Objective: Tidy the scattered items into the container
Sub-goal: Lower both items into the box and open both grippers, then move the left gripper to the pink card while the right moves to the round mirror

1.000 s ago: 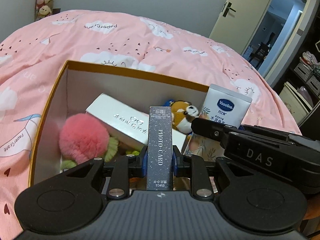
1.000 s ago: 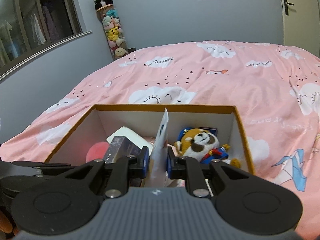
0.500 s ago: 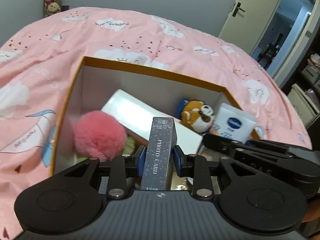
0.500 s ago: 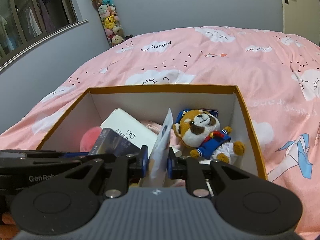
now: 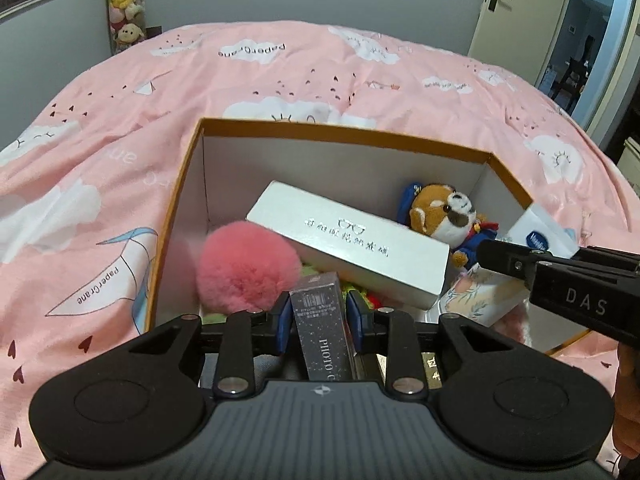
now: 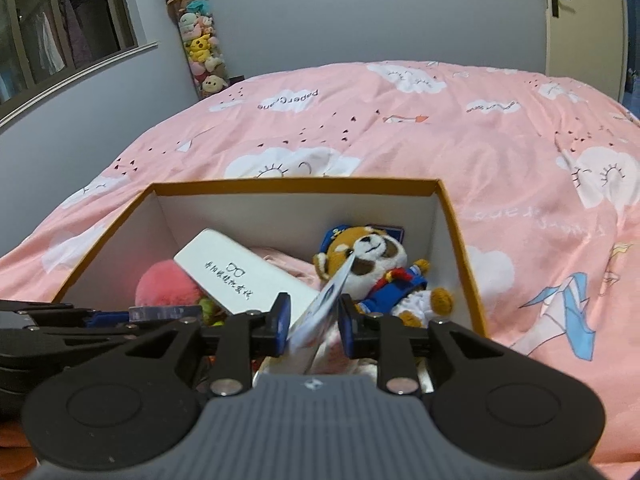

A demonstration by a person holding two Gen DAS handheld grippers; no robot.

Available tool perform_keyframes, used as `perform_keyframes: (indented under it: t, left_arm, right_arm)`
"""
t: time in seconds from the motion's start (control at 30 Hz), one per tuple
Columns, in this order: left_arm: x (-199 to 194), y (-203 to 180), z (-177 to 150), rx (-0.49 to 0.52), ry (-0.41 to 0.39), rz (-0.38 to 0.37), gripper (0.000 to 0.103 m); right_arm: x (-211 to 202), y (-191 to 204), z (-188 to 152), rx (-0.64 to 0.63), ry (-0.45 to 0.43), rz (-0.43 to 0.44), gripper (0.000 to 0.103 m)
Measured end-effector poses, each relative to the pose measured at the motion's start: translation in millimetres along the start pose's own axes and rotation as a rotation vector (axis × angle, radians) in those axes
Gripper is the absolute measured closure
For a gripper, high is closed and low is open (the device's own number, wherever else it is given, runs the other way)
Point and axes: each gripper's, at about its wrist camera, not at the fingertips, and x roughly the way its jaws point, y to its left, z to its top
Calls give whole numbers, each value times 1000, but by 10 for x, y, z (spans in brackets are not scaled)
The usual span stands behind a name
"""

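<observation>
Open orange-rimmed cardboard box with white inner walls (image 5: 188, 184) sits on a pink bedspread printed with white clouds and paper cranes (image 5: 100, 152). Both grippers hang over its near edge, pointing down into it.

Left gripper (image 5: 319, 316): blue pads spread a little, slim dark speckled "PHOTO CARD" box (image 5: 320, 332) stands upright between them. Small gaps show on both sides, so the pads do not press on it; what the box's lower end rests on is hidden by the gripper body.

Right gripper (image 6: 311, 319): jaws opening, a thin white tube with a blue Vaseline logo (image 6: 324, 304) leans tilted between the pads, top end toward the right. It seems to touch the left pad low down, clear of the right pad. Not pinched.

Already inside the box: long white rectangular glasses case box with silver print (image 5: 352, 248) lying diagonally across the middle, fluffy pink pom-pom plush (image 5: 248, 264) at the left against it, small red-panda plush in a blue uniform and cap (image 5: 444, 216) in the far right corner. A floral-print packet (image 5: 480, 292) lies low at the right, under the right gripper's finger.

Tall clear tube stacked with plush toys (image 6: 198, 44) stands against the grey wall behind the bed.
</observation>
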Motion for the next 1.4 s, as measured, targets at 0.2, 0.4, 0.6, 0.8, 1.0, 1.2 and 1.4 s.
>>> perform_keyframes:
  t: [0.2, 0.4, 0.6, 0.8, 1.0, 1.2, 1.4]
  left_arm:
    - [-99, 40, 33, -8, -35, -15, 70]
    - [-226, 67, 47, 0, -78, -28, 70]
    - [-388, 107, 73, 1, -119, -27, 70]
    - [-603, 95, 62, 20, -157, -45, 70]
    - [-906, 22, -52, 52, -203, -79, 70]
    - [-1110, -46, -270, 85, -199, -112, 70]
    - [-1155, -114, -471, 127, -135, -139, 70]
  right_arm:
    - [-77, -58, 50, 3, -34, -35, 70]
    - [-204, -79, 72, -8, -78, -70, 69]
    - [-427, -77, 71, -28, -144, -105, 64]
    - [-674, -74, 17, -25, -179, -103, 63]
    - [-977, -64, -166, -15, -194, -79, 57]
    - [-1161, -47, -461, -31, -162, -80, 54]
    - [-1210, -82, -724, -15, -84, -62, 44]
